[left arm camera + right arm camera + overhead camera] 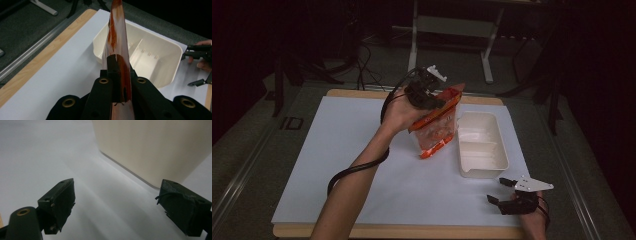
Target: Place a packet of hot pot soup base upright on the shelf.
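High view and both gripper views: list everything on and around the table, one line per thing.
snack bag: one, orange with a clear window, held off the sheet by its top edge, left of the tray
tray: one, cream, divided inside, on the sheet's right side
white sheet: one, covering most of the tabletop
wooden table: one, light wood showing at the edges
metal stand: one, grey, on the floor beyond the table
left gripper: one, black, jaws shut on the bag's top
right gripper: one, black, jaws open, near the tray's near end
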{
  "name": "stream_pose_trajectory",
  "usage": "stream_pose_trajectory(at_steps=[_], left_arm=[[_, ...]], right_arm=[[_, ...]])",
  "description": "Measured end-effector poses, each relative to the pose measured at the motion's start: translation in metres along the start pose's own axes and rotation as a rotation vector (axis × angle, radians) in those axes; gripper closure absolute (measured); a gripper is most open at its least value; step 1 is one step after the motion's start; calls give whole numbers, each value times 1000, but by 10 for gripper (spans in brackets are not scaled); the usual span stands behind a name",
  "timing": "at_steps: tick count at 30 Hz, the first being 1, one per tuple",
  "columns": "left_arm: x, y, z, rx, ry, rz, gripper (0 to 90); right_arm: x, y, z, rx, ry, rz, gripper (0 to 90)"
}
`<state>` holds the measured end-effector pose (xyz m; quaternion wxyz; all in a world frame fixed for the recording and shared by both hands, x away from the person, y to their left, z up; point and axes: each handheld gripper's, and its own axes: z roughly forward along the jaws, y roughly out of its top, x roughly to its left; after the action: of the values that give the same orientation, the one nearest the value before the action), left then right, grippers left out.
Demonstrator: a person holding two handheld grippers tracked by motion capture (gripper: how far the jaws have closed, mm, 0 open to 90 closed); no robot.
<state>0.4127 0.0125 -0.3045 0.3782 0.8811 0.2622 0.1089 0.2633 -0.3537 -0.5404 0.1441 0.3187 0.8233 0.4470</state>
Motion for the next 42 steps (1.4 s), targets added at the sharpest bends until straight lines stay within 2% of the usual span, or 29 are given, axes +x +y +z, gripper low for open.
stream_pose_trajectory(at_steps=[10,28,42], left_arm=[[1,13,2,-18,17,-17,900],[5,28,12,4,50,-15,900],[7,40,20,7,57,-12,900]], right_arm=[[0,0,0,2,2,2,138],[0,0,0,-1,-2,3,138],[0,0,0,-3,0,6,138]])
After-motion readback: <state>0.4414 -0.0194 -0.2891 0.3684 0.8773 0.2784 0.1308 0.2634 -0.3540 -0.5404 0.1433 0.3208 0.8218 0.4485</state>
